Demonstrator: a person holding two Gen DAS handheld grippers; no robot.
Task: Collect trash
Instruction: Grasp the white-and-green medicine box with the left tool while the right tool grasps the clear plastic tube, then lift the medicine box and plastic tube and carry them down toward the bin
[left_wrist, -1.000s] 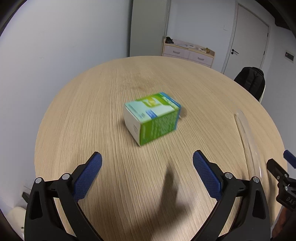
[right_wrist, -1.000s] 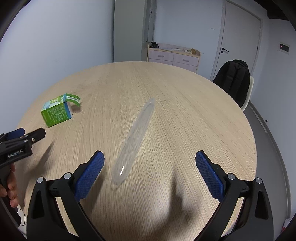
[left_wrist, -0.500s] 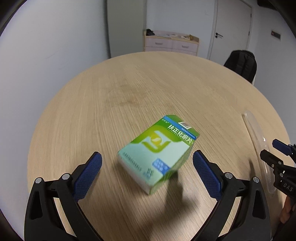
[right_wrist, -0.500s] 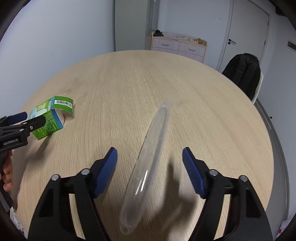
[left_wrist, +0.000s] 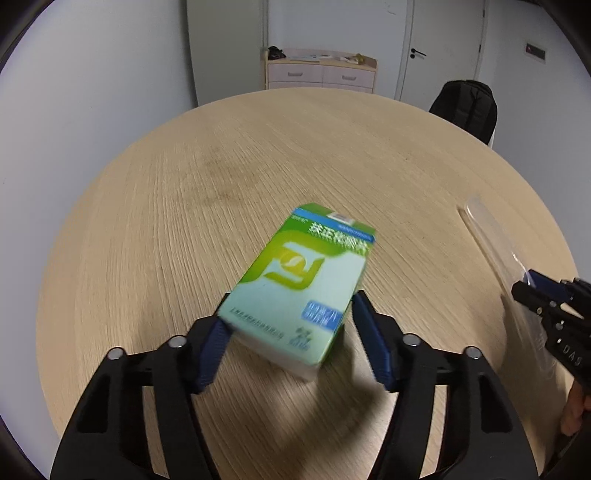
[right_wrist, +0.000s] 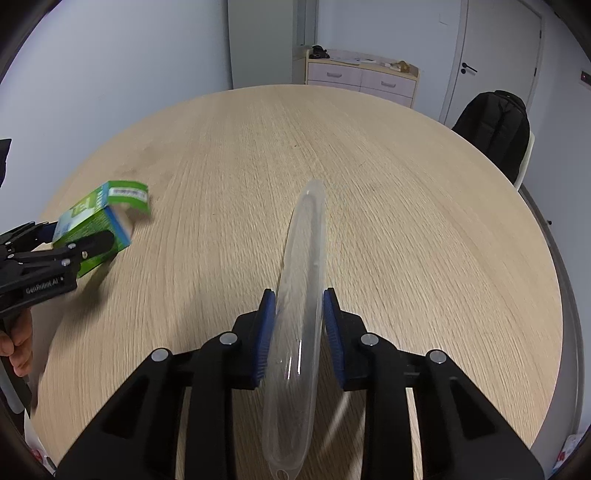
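Green box (left_wrist: 299, 291): a green and pale carton with printed lettering, lying on the round wooden table (left_wrist: 229, 177) toward its left side; its far flap stands open in the right wrist view.
Clear tray (right_wrist: 301, 317): a long, narrow see-through plastic piece, lying lengthwise on the table to the right of the box, well apart from it.
Left gripper (left_wrist: 291, 332): jaws closing around the near end of the green box; the blue pads (left_wrist: 212, 349) sit against its two sides, the left one touching the corner, the right one just at the edge.
Right gripper (right_wrist: 299, 332): jaws closing on the clear tray, which runs between them; both blue pads (right_wrist: 266, 332) lie along its long edges, narrow gap, seemingly touching.
Hands: a bare hand (right_wrist: 20, 347) holds the left gripper's handle at the table's edge.
Table: pale wood grain, shadows of both grippers fall on it.
Room: a low drawer chest (right_wrist: 360, 75) against the far wall, a white door (right_wrist: 495, 62) to its right, a chair draped in black (right_wrist: 496, 125) beside the table.
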